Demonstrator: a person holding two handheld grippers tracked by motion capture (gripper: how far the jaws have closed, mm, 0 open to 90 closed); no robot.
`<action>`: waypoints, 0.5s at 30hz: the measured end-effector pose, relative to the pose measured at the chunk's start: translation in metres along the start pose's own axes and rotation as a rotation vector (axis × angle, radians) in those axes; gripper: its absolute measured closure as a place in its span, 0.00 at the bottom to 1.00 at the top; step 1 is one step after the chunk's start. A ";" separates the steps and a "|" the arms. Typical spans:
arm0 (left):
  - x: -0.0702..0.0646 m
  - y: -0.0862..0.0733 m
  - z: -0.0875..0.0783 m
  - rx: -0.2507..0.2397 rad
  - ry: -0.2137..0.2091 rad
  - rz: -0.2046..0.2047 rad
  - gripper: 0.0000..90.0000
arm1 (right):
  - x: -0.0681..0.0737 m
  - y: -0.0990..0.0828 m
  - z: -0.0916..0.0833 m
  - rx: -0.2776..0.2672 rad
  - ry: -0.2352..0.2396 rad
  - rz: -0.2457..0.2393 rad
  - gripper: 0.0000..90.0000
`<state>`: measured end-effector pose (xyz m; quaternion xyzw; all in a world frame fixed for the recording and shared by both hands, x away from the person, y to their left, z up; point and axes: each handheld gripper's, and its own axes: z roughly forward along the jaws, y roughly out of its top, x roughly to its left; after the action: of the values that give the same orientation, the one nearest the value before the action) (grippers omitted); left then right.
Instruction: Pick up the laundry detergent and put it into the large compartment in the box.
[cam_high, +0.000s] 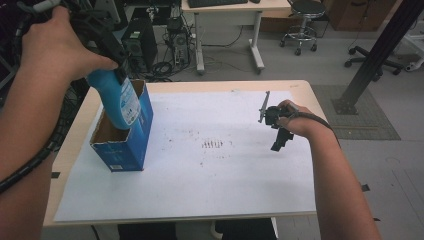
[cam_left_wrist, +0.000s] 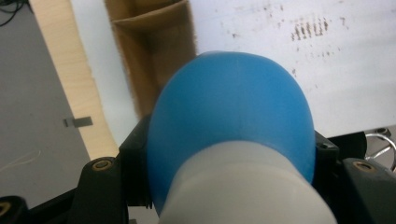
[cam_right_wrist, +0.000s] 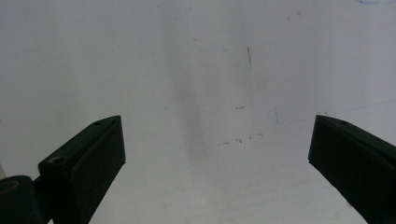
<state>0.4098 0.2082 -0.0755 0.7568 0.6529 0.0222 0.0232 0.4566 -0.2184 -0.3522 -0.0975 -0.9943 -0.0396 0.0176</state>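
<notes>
A blue bottle (cam_high: 117, 97) with a white label hangs bottom-down, its lower end inside the open top of a blue cardboard box (cam_high: 125, 145) at the table's left. My left gripper (cam_high: 107, 47) is shut on the bottle's upper part. In the left gripper view the bottle (cam_left_wrist: 233, 121) sits between the jaws, with the box's brown inside (cam_left_wrist: 154, 51) beyond it. My right gripper (cam_high: 280, 131) hovers over the white sheet at the right, held by a hand. In the right gripper view it (cam_right_wrist: 217, 140) is open, with nothing between its jaws.
A white paper sheet (cam_high: 200, 165) with dark specks covers most of the wooden table (cam_high: 300, 87). Beyond the table are computer towers (cam_high: 140, 42), a desk, a stool (cam_high: 302, 20) and a black frame post (cam_high: 380, 50).
</notes>
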 end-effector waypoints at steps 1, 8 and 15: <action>0.002 0.001 -0.001 -0.001 0.003 -0.009 0.42 | 0.000 0.000 0.000 0.000 -0.001 -0.001 0.04; 0.021 0.004 0.000 -0.007 0.007 -0.058 0.42 | 0.001 0.003 0.001 0.006 -0.001 -0.012 0.04; 0.036 0.010 0.014 0.001 0.002 -0.085 0.42 | 0.002 0.003 -0.001 0.004 -0.005 -0.014 0.04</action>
<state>0.4254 0.2424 -0.0884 0.7282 0.6846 0.0216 0.0231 0.4556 -0.2155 -0.3512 -0.0904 -0.9951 -0.0377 0.0151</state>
